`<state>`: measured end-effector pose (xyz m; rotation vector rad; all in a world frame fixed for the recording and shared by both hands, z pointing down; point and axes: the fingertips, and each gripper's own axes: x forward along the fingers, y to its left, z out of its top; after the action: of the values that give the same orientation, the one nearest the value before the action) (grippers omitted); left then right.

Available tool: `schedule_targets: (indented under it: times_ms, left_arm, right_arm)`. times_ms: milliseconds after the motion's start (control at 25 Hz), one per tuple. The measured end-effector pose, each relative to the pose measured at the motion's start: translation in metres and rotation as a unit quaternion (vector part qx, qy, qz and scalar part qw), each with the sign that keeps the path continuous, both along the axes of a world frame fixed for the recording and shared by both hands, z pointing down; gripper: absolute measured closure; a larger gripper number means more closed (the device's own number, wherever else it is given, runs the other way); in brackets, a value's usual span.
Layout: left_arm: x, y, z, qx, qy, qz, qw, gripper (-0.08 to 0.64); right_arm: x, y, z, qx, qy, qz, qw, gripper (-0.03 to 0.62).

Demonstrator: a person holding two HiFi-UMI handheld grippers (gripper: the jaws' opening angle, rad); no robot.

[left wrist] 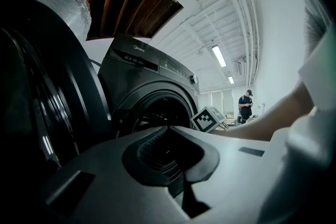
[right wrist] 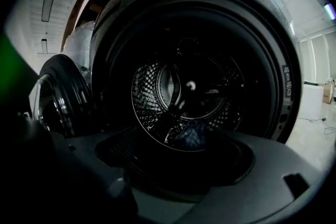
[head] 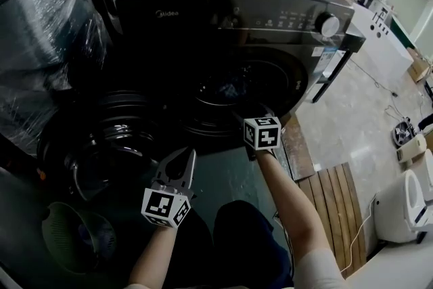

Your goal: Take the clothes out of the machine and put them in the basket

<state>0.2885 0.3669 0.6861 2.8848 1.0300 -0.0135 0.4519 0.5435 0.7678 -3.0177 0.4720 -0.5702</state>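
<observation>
A dark front-loading washing machine (head: 223, 3) stands before me, its round door (head: 108, 139) swung open to the left. A dark blue garment (right wrist: 191, 134) lies low in the perforated drum (right wrist: 152, 92); in the head view the garment (head: 226, 88) shows dimly inside the opening. My right gripper (right wrist: 173, 165) points into the drum mouth, jaws together and empty, a short way outside the rim. My left gripper (head: 188, 156) hangs lower, in front of the open door, jaws closed to a point with nothing in them. A green basket (head: 71, 237) sits on the floor at lower left.
A plastic-wrapped bundle (head: 40, 30) crowds the machine's left side. Wooden slats (head: 338, 213) and white appliances (head: 406, 206) lie on the floor to the right. A person (left wrist: 245, 105) stands far off in the hall.
</observation>
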Motion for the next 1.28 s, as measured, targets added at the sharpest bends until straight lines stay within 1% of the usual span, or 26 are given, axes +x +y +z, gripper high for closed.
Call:
schedule_targets:
  times_ms: [120, 240, 400, 640, 800, 920, 1000, 1080, 1120, 1200, 1280]
  left_arm:
    - [-0.007, -0.003, -0.008, 0.0, 0.008, 0.014, 0.9999, 0.538]
    - [-0.003, -0.003, -0.01, -0.003, 0.016, 0.022, 0.9996, 0.538]
    - [0.003, -0.002, -0.001, -0.012, 0.014, 0.018, 0.9997, 0.538]
    - [0.01, 0.005, 0.009, -0.013, 0.016, 0.017, 0.9996, 0.538]
    - [0.019, 0.006, 0.015, -0.012, 0.015, 0.006, 0.9998, 0.538]
    - [0.026, 0.007, 0.012, -0.024, 0.004, 0.004, 0.9997, 0.538]
    - [0.027, 0.01, 0.006, -0.025, 0.009, 0.008, 0.9996, 0.538]
    - [0.029, 0.012, 0.003, -0.019, 0.015, 0.009, 0.9997, 0.538]
    - [0.031, 0.012, 0.005, -0.019, 0.012, 0.008, 0.9997, 0.538]
    - [0.036, 0.015, 0.009, -0.019, 0.001, 0.009, 0.9998, 0.538]
    - [0.04, 0.02, 0.008, -0.015, 0.001, 0.016, 0.9998, 0.538]
  right_arm:
    - [-0.01, 0.0, -0.013, 0.004, 0.005, 0.002, 1.0, 0.181]
    - [-0.008, 0.002, -0.016, 0.009, 0.009, 0.007, 1.0, 0.179]
    - [0.001, 0.004, -0.005, 0.015, 0.005, 0.007, 1.0, 0.181]
    - [0.018, 0.007, 0.016, 0.023, -0.004, 0.007, 1.0, 0.181]
    - [0.037, 0.002, 0.02, 0.022, 0.0, 0.0, 1.0, 0.181]
    - [0.055, -0.005, 0.02, 0.053, -0.003, -0.002, 0.999, 0.183]
    - [0.066, -0.005, 0.021, 0.071, -0.009, 0.001, 0.997, 0.184]
    - [0.077, -0.004, 0.017, 0.073, -0.007, 0.0, 0.997, 0.187]
    - [0.082, -0.003, 0.013, 0.073, -0.004, 0.001, 0.997, 0.193]
    - [0.093, 0.001, 0.008, 0.083, -0.002, 0.013, 0.996, 0.213]
    - [0.104, 0.009, 0.011, 0.086, -0.003, 0.035, 0.996, 0.224]
